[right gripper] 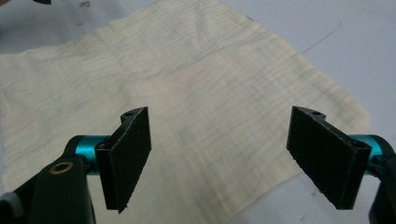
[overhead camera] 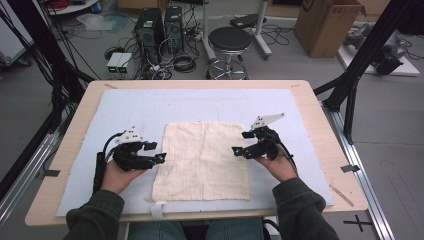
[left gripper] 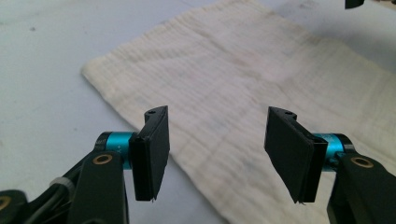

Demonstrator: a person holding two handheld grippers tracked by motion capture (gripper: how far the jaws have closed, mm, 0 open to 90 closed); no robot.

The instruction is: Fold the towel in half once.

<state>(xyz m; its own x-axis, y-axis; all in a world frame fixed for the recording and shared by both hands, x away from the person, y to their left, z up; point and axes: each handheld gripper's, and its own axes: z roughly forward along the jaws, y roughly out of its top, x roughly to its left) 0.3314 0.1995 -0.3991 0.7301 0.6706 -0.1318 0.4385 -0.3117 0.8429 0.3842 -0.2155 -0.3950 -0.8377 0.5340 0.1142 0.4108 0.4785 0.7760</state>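
Flanking cloth (overhead camera: 201, 160) lying flat and unfolded on worktop (overhead camera: 310, 107) | left gripper (overhead camera: 154, 152): fingers (left gripper: 152, 151) wide apart, holding nothing, cloth edge just ahead | right gripper (overhead camera: 242, 143): fingers (right gripper: 128, 156) wide apart, empty, above cloth corner | progress: no grasp yet; handling judged wholly ahead

A square cream woven cloth (overhead camera: 202, 160) lies flat on the pale blue mat (overhead camera: 150, 102) that covers my light wooden table (overhead camera: 320, 115), near its front edge. My left black two-jaw gripper (overhead camera: 155, 152) sits just left of the cloth and my right black two-jaw gripper (overhead camera: 241, 142) over its right edge. Behind the table a round black stool (overhead camera: 229, 39) stands on the floor.
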